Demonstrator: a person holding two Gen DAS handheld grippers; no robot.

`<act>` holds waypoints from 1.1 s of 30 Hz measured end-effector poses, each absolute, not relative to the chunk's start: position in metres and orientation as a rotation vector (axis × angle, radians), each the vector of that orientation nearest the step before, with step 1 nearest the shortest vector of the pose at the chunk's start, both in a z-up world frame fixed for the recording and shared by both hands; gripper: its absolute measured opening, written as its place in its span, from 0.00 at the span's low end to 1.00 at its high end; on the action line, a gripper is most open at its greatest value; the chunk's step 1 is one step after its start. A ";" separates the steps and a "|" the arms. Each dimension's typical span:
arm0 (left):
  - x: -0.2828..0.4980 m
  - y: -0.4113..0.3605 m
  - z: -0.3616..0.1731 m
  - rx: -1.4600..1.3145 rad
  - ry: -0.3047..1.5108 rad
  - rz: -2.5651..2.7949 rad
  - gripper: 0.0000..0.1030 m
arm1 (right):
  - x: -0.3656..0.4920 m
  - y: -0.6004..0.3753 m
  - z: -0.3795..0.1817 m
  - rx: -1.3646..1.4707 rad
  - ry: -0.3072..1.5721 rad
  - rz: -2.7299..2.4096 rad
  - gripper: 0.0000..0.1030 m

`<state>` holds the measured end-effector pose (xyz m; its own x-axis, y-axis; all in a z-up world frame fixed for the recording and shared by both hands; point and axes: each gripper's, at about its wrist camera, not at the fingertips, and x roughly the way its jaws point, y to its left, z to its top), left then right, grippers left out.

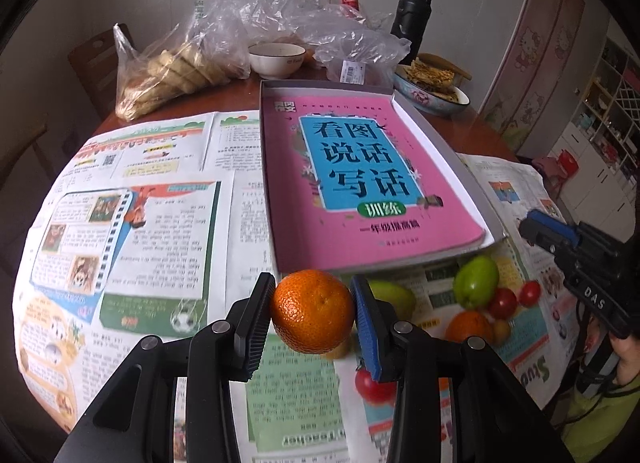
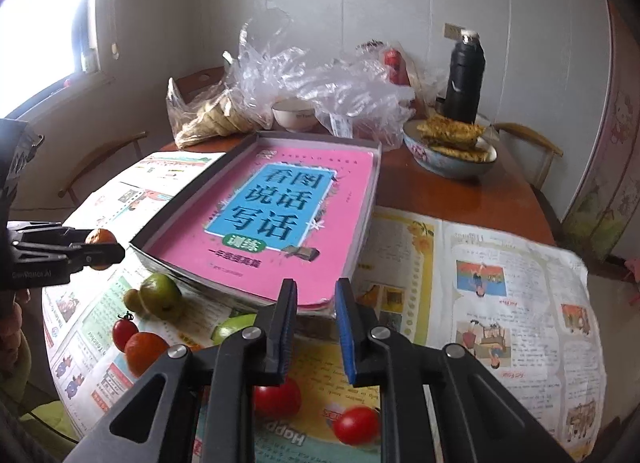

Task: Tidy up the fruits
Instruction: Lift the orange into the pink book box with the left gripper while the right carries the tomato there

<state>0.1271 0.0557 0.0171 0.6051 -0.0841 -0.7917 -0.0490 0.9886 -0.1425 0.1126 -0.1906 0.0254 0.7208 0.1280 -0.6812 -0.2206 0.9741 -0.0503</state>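
In my left gripper [image 1: 313, 311] the jaws are clamped on the tangerine [image 1: 312, 310], which sits low in the centre of the left wrist view, clear of the newspaper. Directly beyond it, up the frame, lies the near edge of the grey box [image 1: 468, 167] with the pink book [image 1: 360, 183] inside, so I judge the carry runs straight ahead and over that rim. My right gripper [image 2: 316, 327] is closed on nothing, above the loose cherry tomatoes [image 2: 356, 425] at the bottom of its view.
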 end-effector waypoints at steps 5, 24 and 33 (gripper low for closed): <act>0.141 0.055 0.012 -0.159 0.932 -0.025 0.39 | 0.104 -0.224 0.007 -0.018 0.785 0.173 0.19; 0.174 0.046 0.011 -0.143 0.955 -0.056 0.39 | 0.087 -0.204 -0.014 -0.045 0.885 0.340 0.49; 0.179 0.045 0.011 -0.145 0.961 -0.057 0.39 | 0.103 -0.200 -0.027 -0.027 0.971 0.393 0.31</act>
